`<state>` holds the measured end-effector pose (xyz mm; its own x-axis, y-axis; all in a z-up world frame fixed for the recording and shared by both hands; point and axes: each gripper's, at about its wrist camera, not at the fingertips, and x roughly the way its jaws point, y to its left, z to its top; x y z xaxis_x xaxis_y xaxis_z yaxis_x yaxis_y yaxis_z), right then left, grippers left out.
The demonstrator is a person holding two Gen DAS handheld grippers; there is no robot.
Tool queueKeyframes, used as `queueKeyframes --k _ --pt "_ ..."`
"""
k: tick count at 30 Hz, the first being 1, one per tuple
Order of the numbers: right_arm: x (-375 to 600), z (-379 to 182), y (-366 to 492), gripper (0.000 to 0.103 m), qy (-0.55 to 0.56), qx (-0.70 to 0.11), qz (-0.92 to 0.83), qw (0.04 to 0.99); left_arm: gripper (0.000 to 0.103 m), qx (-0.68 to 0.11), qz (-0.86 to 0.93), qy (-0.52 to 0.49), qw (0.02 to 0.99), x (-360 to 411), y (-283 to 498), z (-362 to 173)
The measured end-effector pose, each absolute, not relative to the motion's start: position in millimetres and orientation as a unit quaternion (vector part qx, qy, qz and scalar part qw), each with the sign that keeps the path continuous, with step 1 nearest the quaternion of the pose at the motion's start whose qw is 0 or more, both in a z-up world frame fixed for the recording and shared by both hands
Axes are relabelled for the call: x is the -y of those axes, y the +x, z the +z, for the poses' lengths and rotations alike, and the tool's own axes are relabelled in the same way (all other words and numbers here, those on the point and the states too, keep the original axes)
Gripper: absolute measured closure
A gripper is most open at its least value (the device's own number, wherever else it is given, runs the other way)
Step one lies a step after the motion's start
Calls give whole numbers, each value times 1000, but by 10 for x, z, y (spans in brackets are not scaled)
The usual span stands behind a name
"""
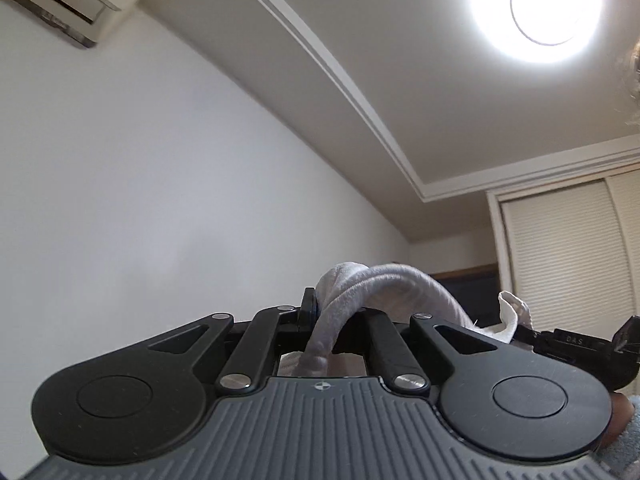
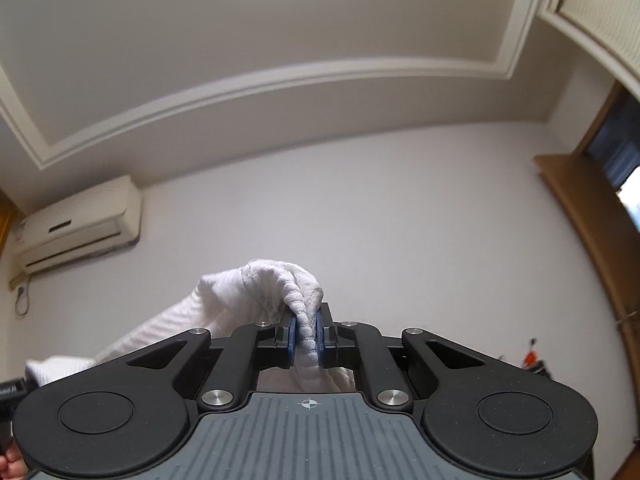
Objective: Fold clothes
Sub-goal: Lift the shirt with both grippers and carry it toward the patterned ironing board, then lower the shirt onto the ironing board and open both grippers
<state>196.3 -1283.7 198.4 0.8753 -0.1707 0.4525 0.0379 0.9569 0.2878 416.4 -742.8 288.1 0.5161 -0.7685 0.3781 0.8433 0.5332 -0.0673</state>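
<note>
A white knitted garment (image 1: 404, 286) is held up in the air between both grippers, which point up toward the ceiling. My left gripper (image 1: 320, 312) is shut on a bunched edge of it; the cloth arches to the right toward the other gripper's black body (image 1: 580, 344). In the right wrist view my right gripper (image 2: 307, 334) is shut on a ribbed fold of the white garment (image 2: 256, 292), pinched between its blue pads (image 2: 291, 338). The fabric trails down to the left. Most of the garment hangs below, out of sight.
White walls and a moulded ceiling fill both views. An air conditioner (image 2: 76, 224) hangs on the wall, and a bright ceiling lamp (image 1: 556, 4) glares. Louvred closet doors (image 1: 568, 260) stand at the right, a wooden door frame (image 2: 580, 204) too.
</note>
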Motion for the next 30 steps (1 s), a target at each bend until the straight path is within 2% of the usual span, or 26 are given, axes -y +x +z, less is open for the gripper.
queueKeyframes --k 6,14,18,21,25,30 --pt "13206 2198 2739 94 139 192 -32 971 98 130 -421 -136 887 7788 4677 2718" --pt "13230 2183 4406 94 134 114 -22 984 98 92 -369 -133 915 8215 5845 2589" --pt "13135 2640 5113 94 94 156 -17 983 98 130 -337 -138 922 8227 6276 2768" --pt "13058 2833 5469 94 49 174 -23 983 98 133 -324 -118 929 8397 6526 2697" --pt "13240 2470 6006 94 63 106 -30 992 98 42 -330 -103 937 8726 6915 2173" --pt "13571 1244 6427 94 99 -46 -56 992 98 -169 -349 -89 918 9188 7226 1028"
